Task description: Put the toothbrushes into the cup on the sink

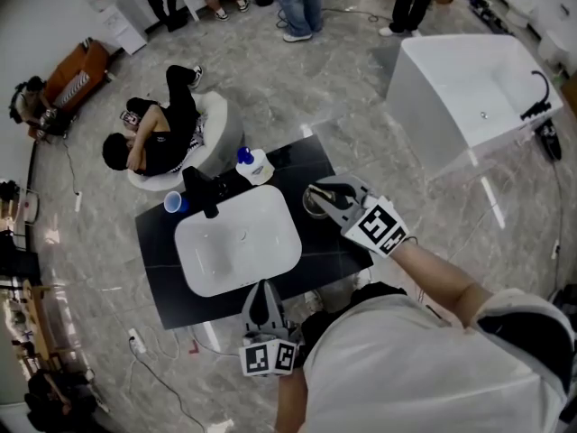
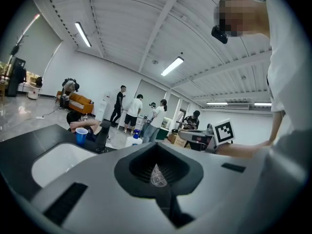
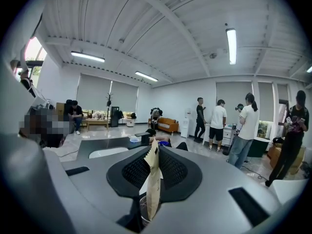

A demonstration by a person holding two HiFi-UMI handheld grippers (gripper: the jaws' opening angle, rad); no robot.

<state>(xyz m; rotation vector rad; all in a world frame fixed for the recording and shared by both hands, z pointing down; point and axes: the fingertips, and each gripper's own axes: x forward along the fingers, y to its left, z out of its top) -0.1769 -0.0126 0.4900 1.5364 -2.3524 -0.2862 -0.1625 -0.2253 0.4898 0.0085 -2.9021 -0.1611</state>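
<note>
Right gripper view: right hand-held gripper [image 3: 155, 152] clamped on a flat tan paper packet [image 3: 151, 189], presumably a toothbrush; left hand-held gripper [image 2: 158, 167] pinching a small clear tip [image 2: 157, 176]; blue plastic cup [image 1: 174, 203] well apart, so the limp packet may slip in transit.

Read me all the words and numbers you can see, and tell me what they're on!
No words or numbers can be read anywhere.
Marker cube on right gripper: black-and-white squares only, no letters.
White bottle: any print too small to read.
Paper packet in right gripper: no print shows.
</note>
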